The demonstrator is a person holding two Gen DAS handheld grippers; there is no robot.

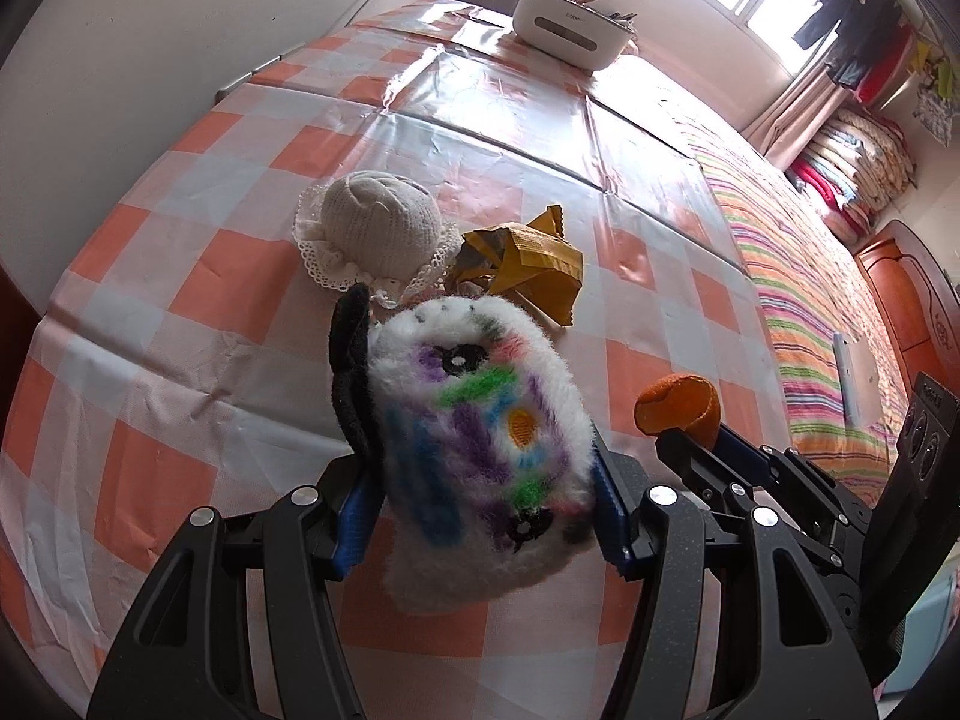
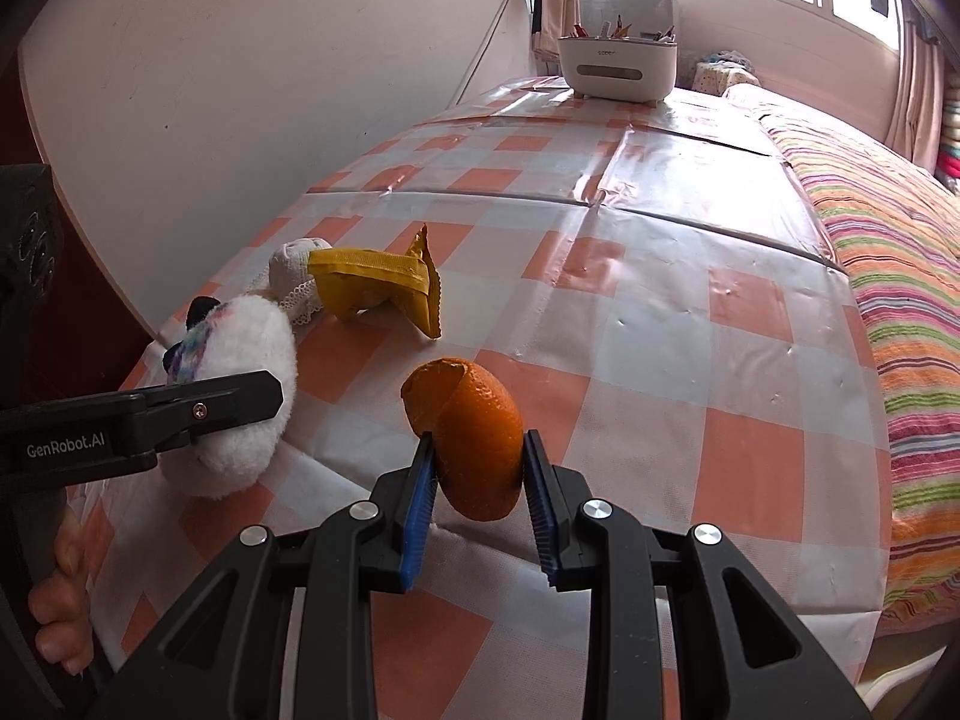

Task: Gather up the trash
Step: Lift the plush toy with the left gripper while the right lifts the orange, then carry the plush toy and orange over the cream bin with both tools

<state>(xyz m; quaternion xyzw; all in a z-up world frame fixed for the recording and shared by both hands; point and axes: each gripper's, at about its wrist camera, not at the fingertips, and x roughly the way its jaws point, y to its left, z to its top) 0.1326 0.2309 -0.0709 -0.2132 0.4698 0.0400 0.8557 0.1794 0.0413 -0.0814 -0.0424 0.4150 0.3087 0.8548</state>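
Note:
My left gripper is shut on a fluffy white plush toy with coloured patches and black ears, held just over the checked tablecloth. The toy also shows in the right wrist view, with the left gripper's finger across it. My right gripper is shut on an orange peel, held above the cloth; the peel also shows in the left wrist view. A crumpled yellow wrapper lies on the cloth beyond the toy.
A white knitted hat with lace brim lies next to the wrapper. A white bin with trash in it stands at the table's far end. A striped blanket covers the bed on the right.

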